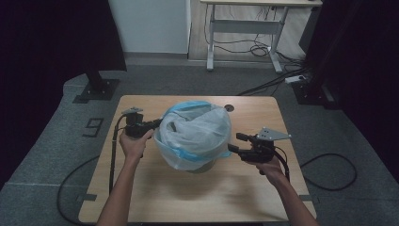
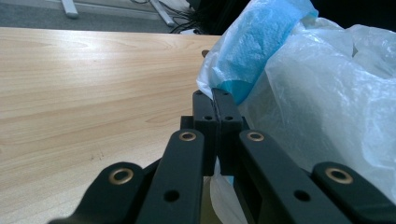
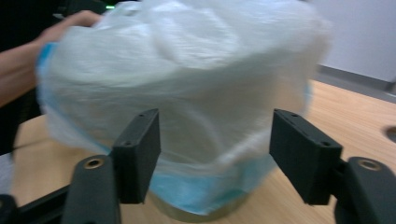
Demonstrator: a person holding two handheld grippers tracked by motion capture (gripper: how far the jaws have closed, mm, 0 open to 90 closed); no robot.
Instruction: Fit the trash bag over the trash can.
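**Bag half-fitted on the bin, right jaws free beside it**

Dim room, grey carpet, dark curtains at both sides; a pale wooden table (image 1: 197, 188) in the middle, grain running across, surface smooth and bare but for one load. At the centre of that table, a small round bin (image 3: 205, 212), only its base rim showing under a plastic bag (image 1: 195, 134). Bag thin, crinkled, cloudy white over a blue layer, puffed up loose above the bin, hem hanging uneven around the bin's sides.

Left of the bin, the left gripper (image 1: 155, 124), jaws pressed together and pinching the bag's edge where blue film meets white (image 2: 233, 88); hand (image 1: 134, 143) just behind it, close against the bin.

Right of the bin, the right gripper (image 1: 234, 142), jaws spread wide, nothing between them, aimed level at the bin's side. Bag straight ahead of those jaws, hem hanging low across the gap, near but not touching. No earlier frame to compare.

Judged from this: left side anchored, right side loose. Next hold probably on the bag's hem on the right of the bin, low down, jaws needing to come in towards the bin. Film slippery and flimsy, likely to bunch or slip off the rim.
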